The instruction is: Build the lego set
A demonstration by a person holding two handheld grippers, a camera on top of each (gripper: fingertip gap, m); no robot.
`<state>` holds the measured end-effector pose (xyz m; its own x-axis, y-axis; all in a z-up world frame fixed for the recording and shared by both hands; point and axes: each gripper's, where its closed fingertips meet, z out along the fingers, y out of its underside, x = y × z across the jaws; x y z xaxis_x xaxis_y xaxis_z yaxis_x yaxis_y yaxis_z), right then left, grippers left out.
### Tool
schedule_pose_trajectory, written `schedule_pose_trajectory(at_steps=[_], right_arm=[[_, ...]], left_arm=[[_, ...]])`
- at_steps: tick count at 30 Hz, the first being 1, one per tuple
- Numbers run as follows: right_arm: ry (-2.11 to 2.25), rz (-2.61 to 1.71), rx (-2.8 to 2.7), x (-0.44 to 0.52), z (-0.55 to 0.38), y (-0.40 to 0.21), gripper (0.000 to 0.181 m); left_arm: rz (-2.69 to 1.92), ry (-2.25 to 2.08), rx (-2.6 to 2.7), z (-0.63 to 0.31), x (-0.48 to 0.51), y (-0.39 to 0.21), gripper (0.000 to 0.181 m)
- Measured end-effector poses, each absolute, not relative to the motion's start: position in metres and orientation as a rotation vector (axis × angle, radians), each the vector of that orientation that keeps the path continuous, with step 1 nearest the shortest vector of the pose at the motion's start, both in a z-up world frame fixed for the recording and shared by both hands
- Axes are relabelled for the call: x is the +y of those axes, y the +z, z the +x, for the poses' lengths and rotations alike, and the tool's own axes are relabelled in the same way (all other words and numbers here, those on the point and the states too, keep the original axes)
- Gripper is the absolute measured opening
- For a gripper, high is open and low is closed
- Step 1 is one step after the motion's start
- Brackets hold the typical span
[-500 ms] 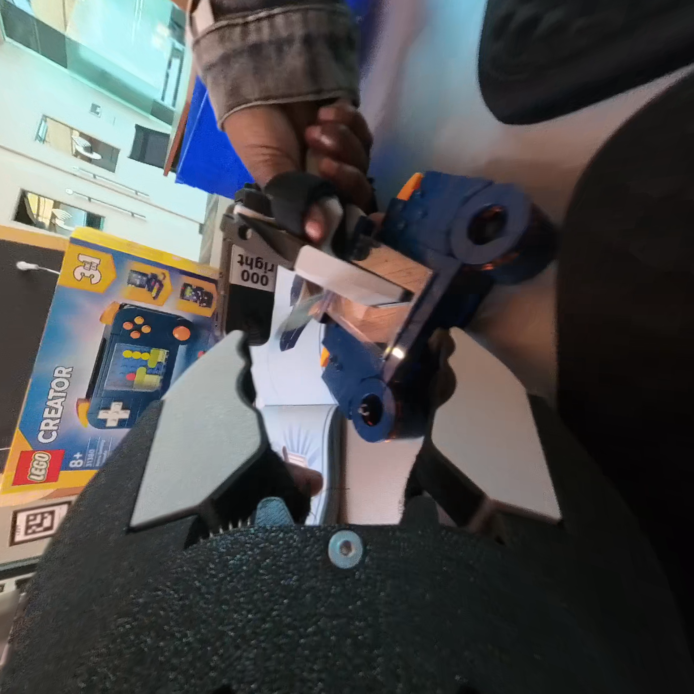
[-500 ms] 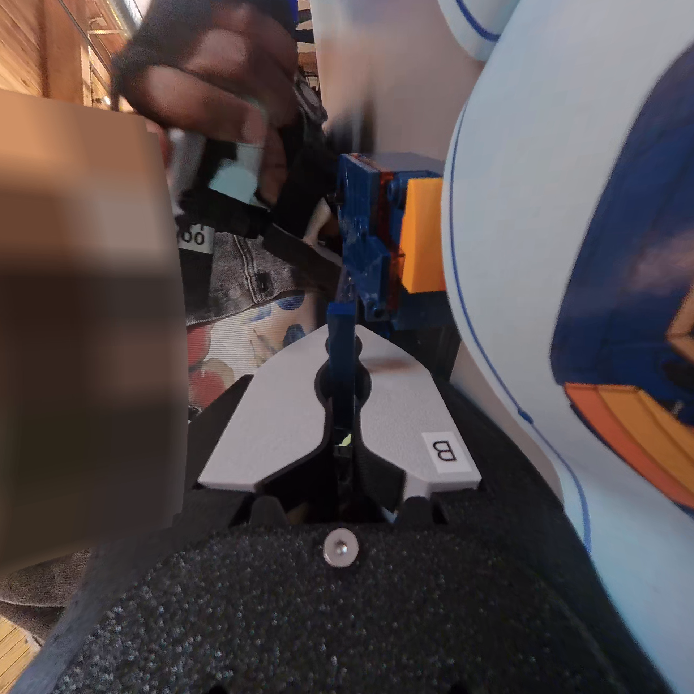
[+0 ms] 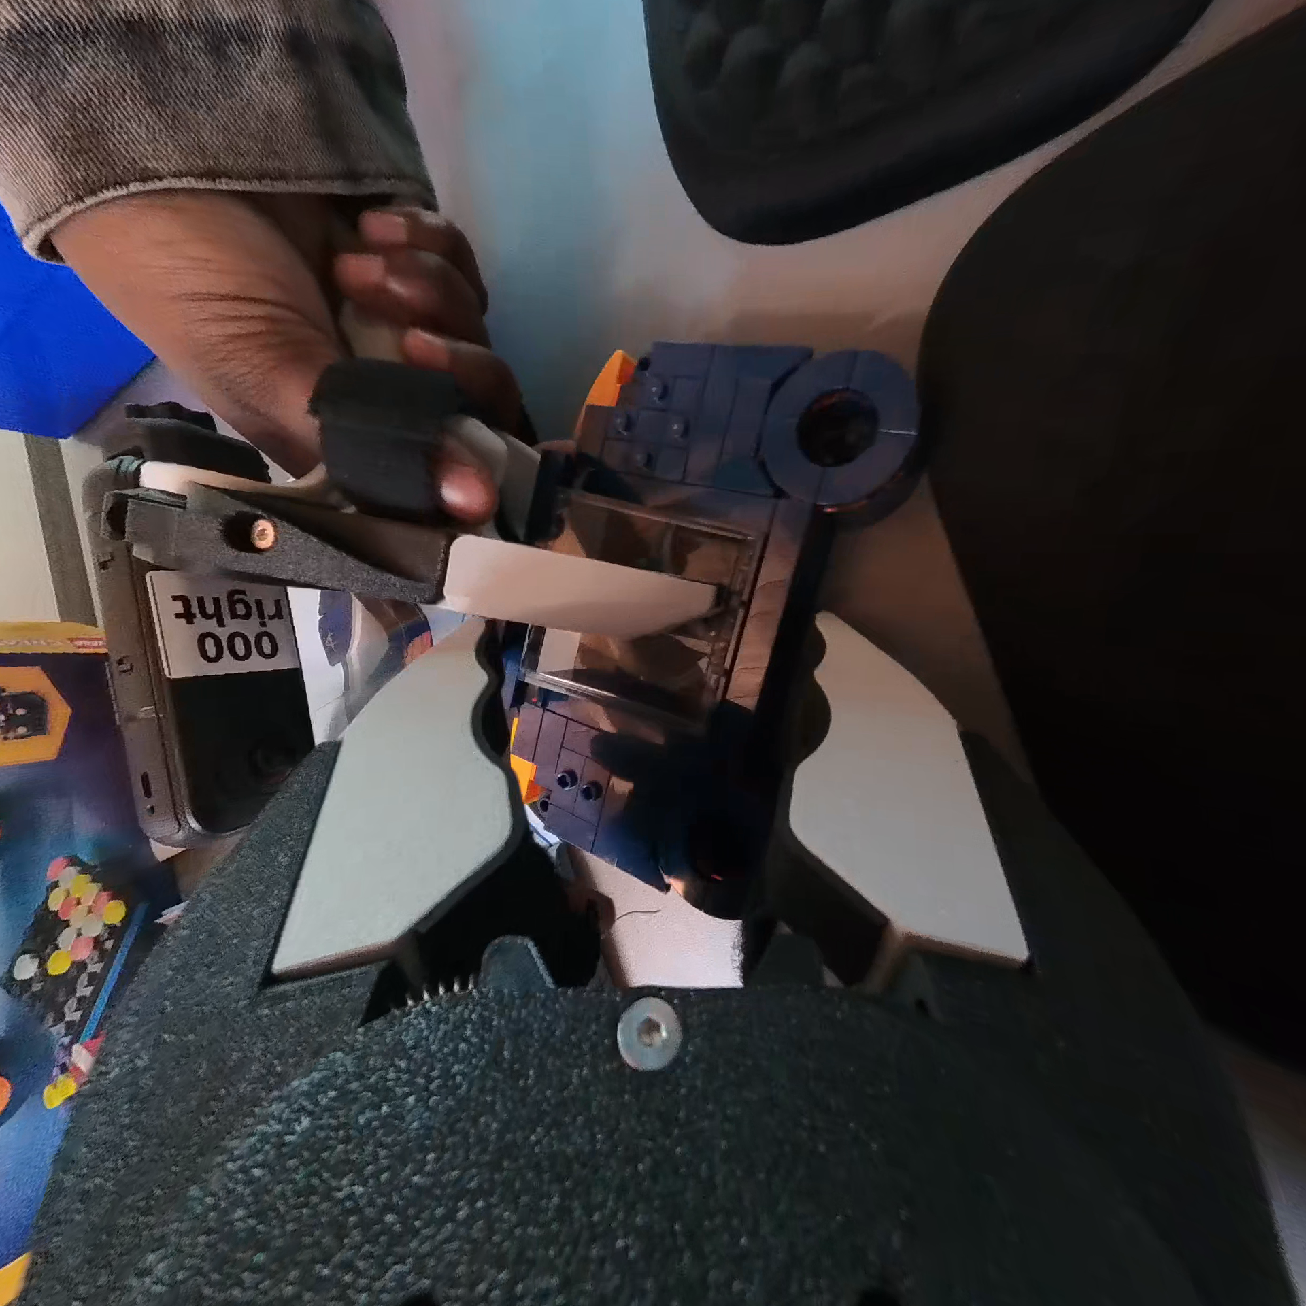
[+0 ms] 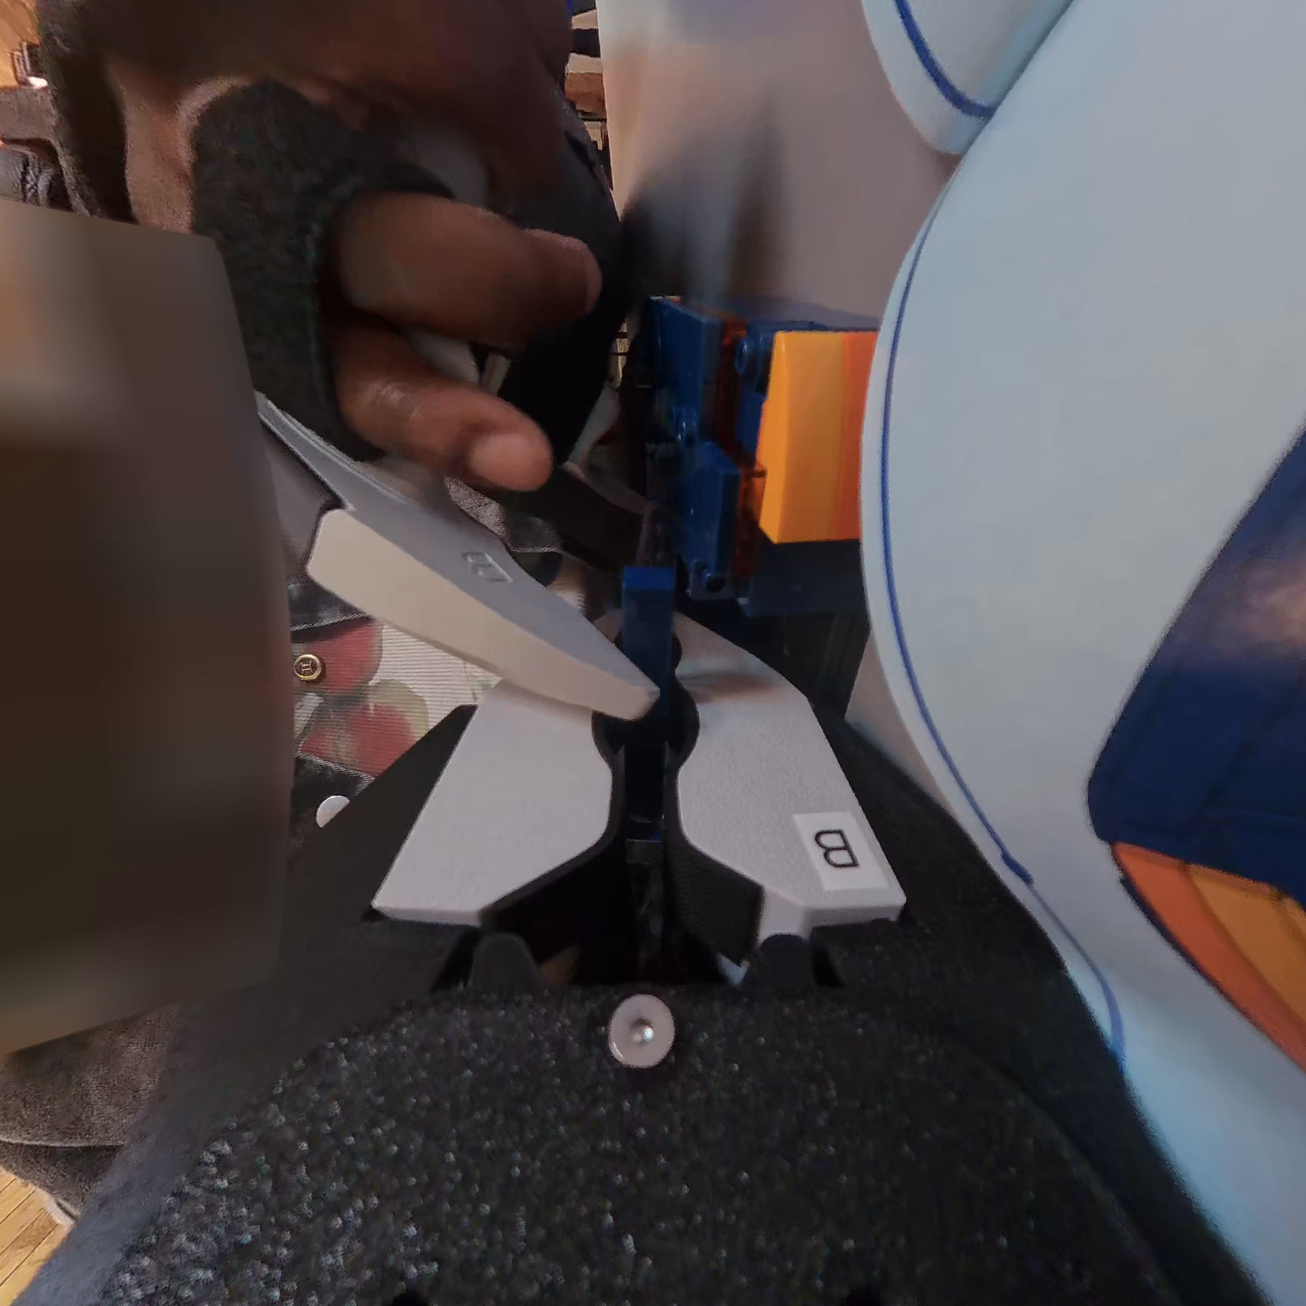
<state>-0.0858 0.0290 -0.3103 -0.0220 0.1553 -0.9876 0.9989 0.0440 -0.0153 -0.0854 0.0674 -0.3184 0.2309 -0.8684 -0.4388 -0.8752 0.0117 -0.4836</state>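
A dark blue lego model (image 3: 678, 438) with orange corners and a clear screen sits between the pads of my left gripper (image 3: 654, 671), which bear on both its sides. My right gripper (image 3: 714, 601) reaches in from the left across the screen, held by a hand (image 3: 233, 339). In the right wrist view my right gripper (image 4: 646, 636) is shut on a thin dark blue bar (image 4: 643, 615), seen edge-on. The bar's far end meets the model (image 4: 696, 452), which has an orange brick (image 4: 806, 438). A left gripper finger (image 4: 480, 615) touches the bar with its tip.
The lego box (image 3: 49, 813) lies at the left. A curved instruction booklet page (image 4: 1060, 495) stands close on the right of the right wrist view. Large black rounded shapes (image 3: 1131, 565) fill the right and top (image 3: 883, 106) of the left wrist view. The grippers are tip to tip, or close to it.
The model has turned face-on to the left camera and sits deeper between the left jaws. The two grippers have come closer; the left finger now touches the bar.
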Motion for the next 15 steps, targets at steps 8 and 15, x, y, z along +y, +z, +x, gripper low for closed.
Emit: schedule_pose_trajectory(at_steps=[8,15], right_arm=[[-1.115,1.31,1.389,0.029,-0.087,-0.312,0.009],[-1.191,1.358,1.356,0.032,-0.09,-0.3,0.046]], left_arm=[[-1.822,-0.029,1.603,-0.088,0.065,-0.32,0.079],[-1.827,-0.039,1.603,-0.09,0.064,-0.322,0.078]])
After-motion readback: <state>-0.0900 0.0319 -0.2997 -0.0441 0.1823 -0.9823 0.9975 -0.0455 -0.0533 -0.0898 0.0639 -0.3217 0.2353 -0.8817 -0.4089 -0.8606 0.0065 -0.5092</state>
